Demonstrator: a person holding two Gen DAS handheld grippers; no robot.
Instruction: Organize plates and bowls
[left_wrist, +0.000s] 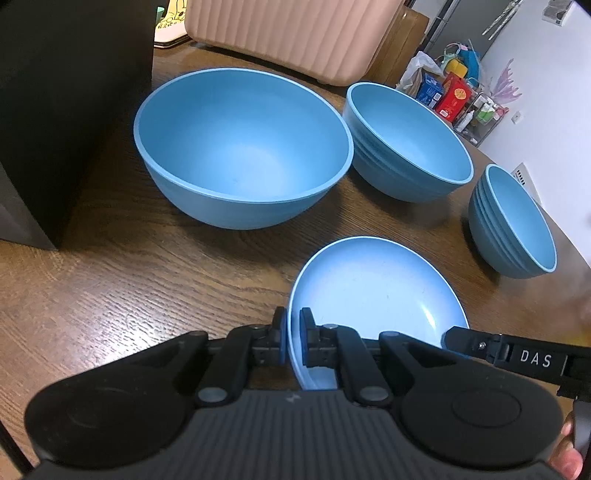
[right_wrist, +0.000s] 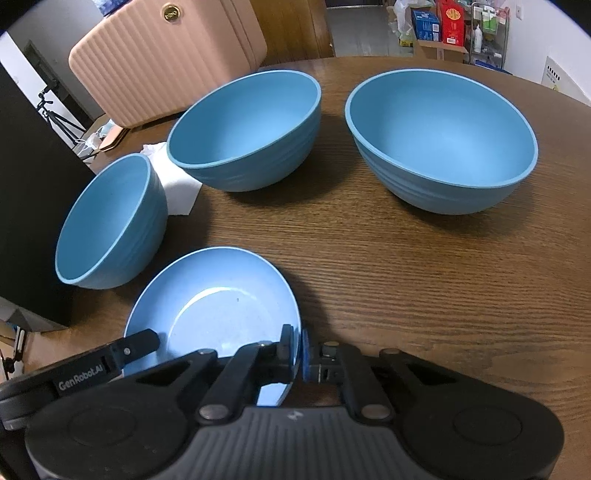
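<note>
Both your left gripper (left_wrist: 293, 334) and right gripper (right_wrist: 295, 350) pinch the shallow pale-blue plate (left_wrist: 373, 288) at lower centre; three blue plastic bowls (left_wrist: 243, 147) remain unnested above.

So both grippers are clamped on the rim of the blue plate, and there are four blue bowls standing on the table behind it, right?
Not quite: there are three bowls, not four: a large bowl, a medium bowl and a small bowl. Both wrist views show this. The rest holds: the left gripper and right gripper each clamp the plate by its rim, on opposite sides.
</note>
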